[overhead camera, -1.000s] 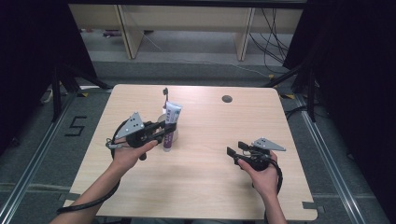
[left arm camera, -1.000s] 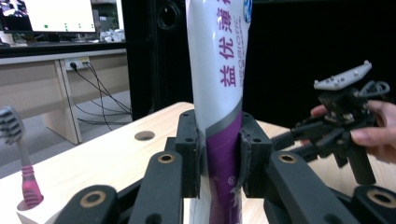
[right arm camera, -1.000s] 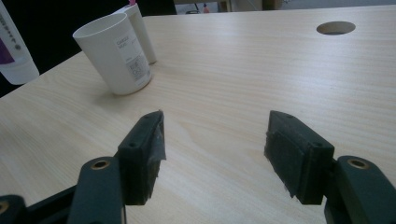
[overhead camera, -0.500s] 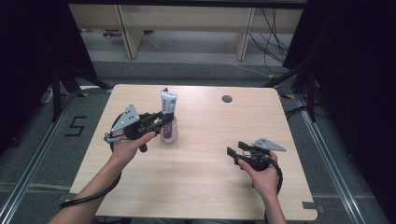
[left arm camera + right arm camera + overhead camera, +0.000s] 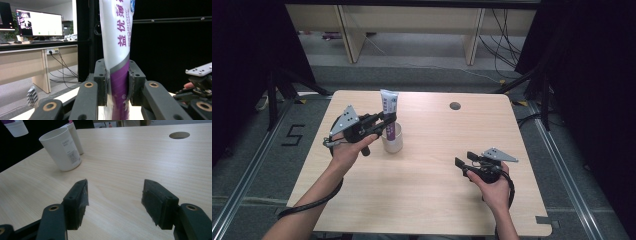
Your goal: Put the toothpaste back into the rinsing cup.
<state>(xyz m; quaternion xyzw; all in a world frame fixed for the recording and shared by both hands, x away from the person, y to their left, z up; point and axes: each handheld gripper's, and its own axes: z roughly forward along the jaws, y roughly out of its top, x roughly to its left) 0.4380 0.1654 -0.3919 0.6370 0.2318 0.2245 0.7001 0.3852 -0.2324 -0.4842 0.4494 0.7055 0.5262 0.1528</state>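
Observation:
A white and purple toothpaste tube (image 5: 388, 104) stands upright in the air, and my left gripper (image 5: 387, 124) is shut on its lower purple part. In the left gripper view the two jaws of the left gripper (image 5: 119, 83) squeeze the tube (image 5: 117, 37) from both sides. Its white cap (image 5: 16, 128) points down and hangs above the table beside a white cup (image 5: 392, 140). That cup (image 5: 62, 148) stands upright on the table. My right gripper (image 5: 464, 160) rests low at the right front of the table. The right gripper (image 5: 115, 200) is open, with bare wood between its jaws.
A wooden table (image 5: 432, 200) carries the cup. It has a round cable hole (image 5: 455, 106) near its far edge. A second white cylinder (image 5: 75, 136) stands just behind the cup. Dark curtains flank the table, and a desk with monitors (image 5: 37, 23) stands farther off.
My left gripper has lifted the tube and carried it slightly toward the far side, over by the cup. The right gripper has stayed in place, open.

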